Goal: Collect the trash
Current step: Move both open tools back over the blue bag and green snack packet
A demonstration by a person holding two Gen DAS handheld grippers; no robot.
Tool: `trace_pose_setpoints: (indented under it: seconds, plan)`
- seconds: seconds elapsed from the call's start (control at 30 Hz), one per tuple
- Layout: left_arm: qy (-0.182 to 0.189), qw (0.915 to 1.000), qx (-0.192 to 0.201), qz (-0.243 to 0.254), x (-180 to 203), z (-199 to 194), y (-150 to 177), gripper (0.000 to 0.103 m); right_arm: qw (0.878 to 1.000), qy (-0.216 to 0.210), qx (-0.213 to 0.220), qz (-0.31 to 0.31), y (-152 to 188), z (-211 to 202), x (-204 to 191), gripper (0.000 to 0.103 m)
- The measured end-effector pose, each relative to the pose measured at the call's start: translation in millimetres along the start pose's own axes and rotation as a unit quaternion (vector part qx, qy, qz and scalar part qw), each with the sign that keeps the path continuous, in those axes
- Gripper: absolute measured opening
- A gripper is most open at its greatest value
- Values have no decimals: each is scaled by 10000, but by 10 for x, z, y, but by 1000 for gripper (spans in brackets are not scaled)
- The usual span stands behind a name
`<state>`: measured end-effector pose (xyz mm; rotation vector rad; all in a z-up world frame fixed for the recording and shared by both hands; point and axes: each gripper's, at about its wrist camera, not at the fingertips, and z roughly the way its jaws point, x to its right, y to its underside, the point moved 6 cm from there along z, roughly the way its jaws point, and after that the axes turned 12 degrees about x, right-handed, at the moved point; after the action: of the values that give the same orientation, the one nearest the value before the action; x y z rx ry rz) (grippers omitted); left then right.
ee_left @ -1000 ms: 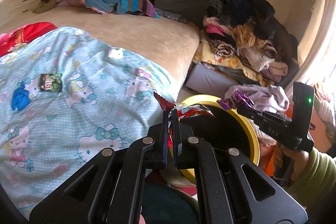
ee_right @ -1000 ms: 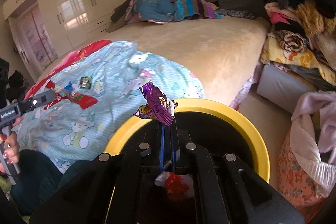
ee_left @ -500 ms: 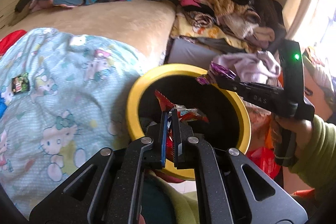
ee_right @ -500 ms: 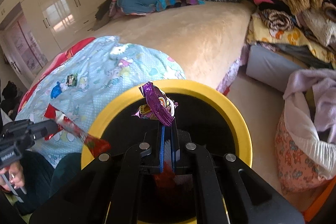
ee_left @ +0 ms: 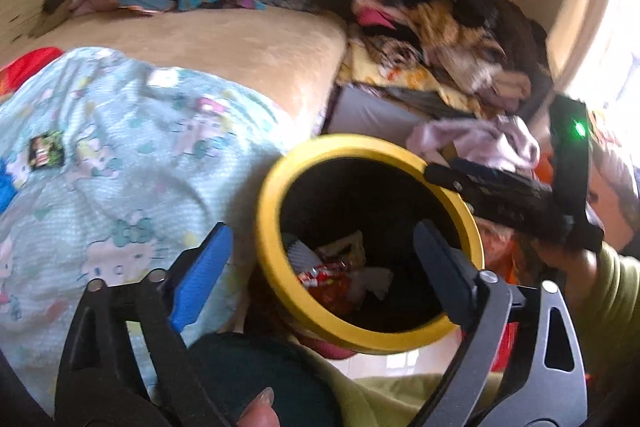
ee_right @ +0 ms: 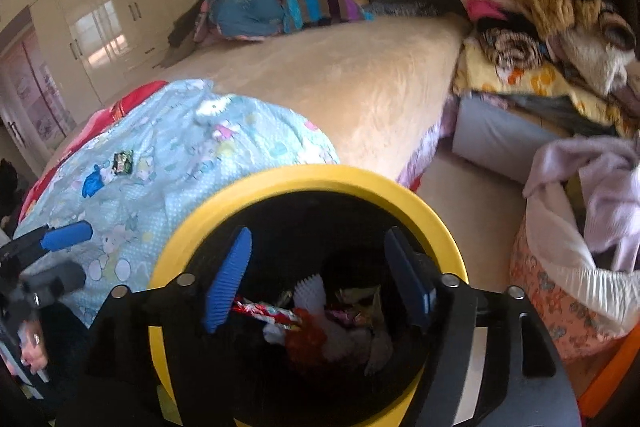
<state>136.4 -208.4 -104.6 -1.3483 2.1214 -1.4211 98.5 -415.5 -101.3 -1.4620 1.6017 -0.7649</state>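
Blue pads line the inner fingers of both tools you hold, and both sets of jaws have just been opening, with nothing between them now. Your left gripper [ee_left: 320, 259] stands spread wide at the near left edge of the yellow-rimmed bin [ee_left: 267, 227]; its blue finger is outside the rim, over the quilt, and its dark finger is over the bin's mouth. Your right gripper [ee_right: 316, 267] is released too, both fingers inside the ring of the rim and pointing down into the black interior. From the left camera that same tool reaches in over the bin's far right rim, a green light on its body, with your hand [ee_left: 576, 267] in a green sleeve [ee_left: 612, 299] behind it.

The collected trash [ee_right: 320, 323] lies at the bottom of the bin: a red-and-white wrapper, something white and ribbed, and crumpled gold and red pieces.

Left of the bin, the pale blue cartoon quilt [ee_left: 120, 163] covers the near part of the bed. One small dark green wrapper [ee_left: 46, 150] lies on it, well apart from the bin, with a blue scrap [ee_right: 93, 183] just beside it. Heaped clothes [ee_left: 440, 27] rise at the far right.
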Motion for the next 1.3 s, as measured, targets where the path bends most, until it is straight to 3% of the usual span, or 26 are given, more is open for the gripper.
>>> trace_pose_setpoints:
  seconds: [0.13, 0.4, 0.73, 1.13, 1.3]
  plan:
    - [-377, 9986, 315, -186, -302, -151, -153, 88, 9988, -301, 275, -283, -132, -20, -306, 77]
    - [-1074, 9891, 841, -546, -896, -502, -394, 92, 9942, -876, 416, -476, -302, 129, -907, 80]
    - [-1851, 9695, 1288, -957, -1650, -973, -558, 92, 9824, -1671, 416, -730, -517, 481, -1839, 84]
    - [-2690, 9438, 1367, -1352, -2525, -1319, -468, 92, 9681, -2261, -16, -1081, -557, 1220, -2731, 85]
    - [-2909, 9377, 1235, -1441, -2826, -1342, -370, 92, 9669, -2338, -333, -968, -490, 1617, -2955, 85]
